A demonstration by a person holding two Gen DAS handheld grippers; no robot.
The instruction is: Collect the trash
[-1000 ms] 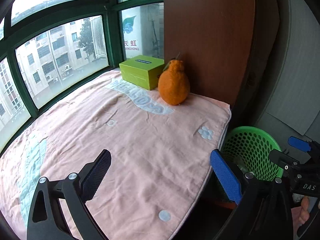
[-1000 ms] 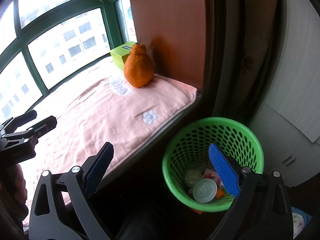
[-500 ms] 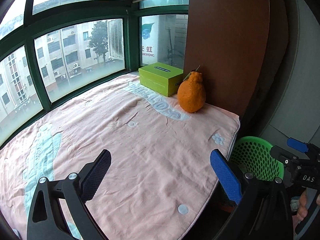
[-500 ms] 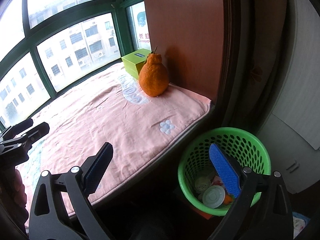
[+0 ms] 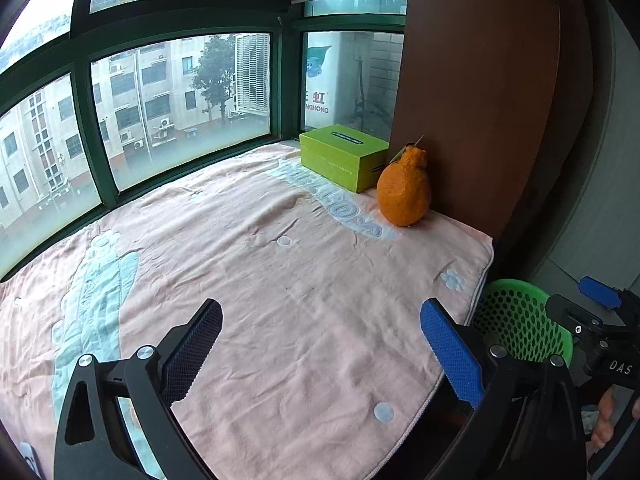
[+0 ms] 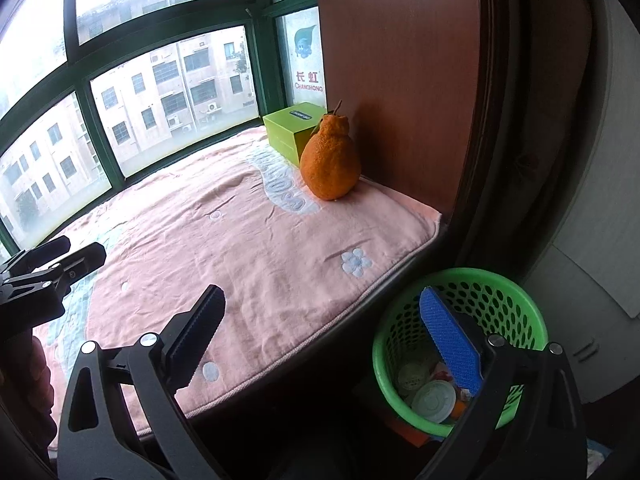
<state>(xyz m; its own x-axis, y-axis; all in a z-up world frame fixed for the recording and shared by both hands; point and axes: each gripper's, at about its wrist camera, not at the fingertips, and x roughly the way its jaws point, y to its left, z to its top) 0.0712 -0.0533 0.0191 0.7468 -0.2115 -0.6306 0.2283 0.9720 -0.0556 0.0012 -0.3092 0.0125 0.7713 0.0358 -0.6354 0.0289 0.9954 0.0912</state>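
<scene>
My left gripper (image 5: pixel 320 344) and right gripper (image 6: pixel 322 334) gape, holding nothing; basket (image 6: pixel 516 300) holds trash; blanket (image 5: pixel 280 280) shows none, so I judge collection nearly finished.

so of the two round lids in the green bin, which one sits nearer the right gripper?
The larger white lid, low in the green bin, close beside the right gripper's blue finger. The smaller cream one lies further left, against the wall.

My right gripper (image 6: pixel 320 332) hung spread wide over the pink blanket's (image 6: pixel 256 248) near edge. The green basket (image 6: pixel 520 304) below held lids and wrappers. An orange fruit (image 6: pixel 330 168) touched the green box (image 6: pixel 292 130).
</scene>
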